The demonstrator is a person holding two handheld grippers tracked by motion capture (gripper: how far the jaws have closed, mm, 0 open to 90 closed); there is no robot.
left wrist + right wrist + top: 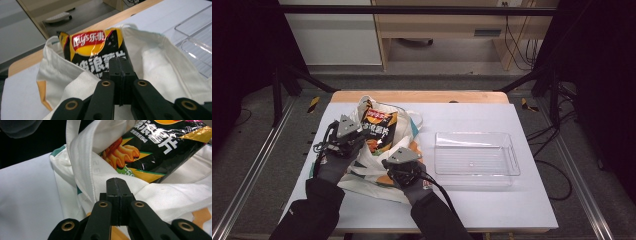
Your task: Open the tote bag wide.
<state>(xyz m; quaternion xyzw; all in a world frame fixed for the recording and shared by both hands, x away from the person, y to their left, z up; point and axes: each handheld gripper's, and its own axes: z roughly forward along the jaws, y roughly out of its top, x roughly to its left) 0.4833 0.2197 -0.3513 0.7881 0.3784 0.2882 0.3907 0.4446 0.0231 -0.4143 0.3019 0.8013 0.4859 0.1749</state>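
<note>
A white tote bag (371, 176) with orange and green print lies on the left half of the white table (472, 117). A black and yellow chip bag (379, 127) sticks out of its mouth. My left gripper (358, 136) is at the left side of the bag's opening, and its jaws are shut on the cloth rim (82, 75), right in front of the chip bag (92, 47). At the near right side of the opening my right gripper (392, 159) is shut on a fold of the rim (87, 177), with the chip bag (155, 147) just beyond its tips (116, 181).
A clear plastic tray (512, 155) stands to the right of the bag and holds nothing; its corner (197, 42) shows in the left gripper view. The table's wooden far edge (422, 96) lies behind the bag. Dark frame posts flank the table.
</note>
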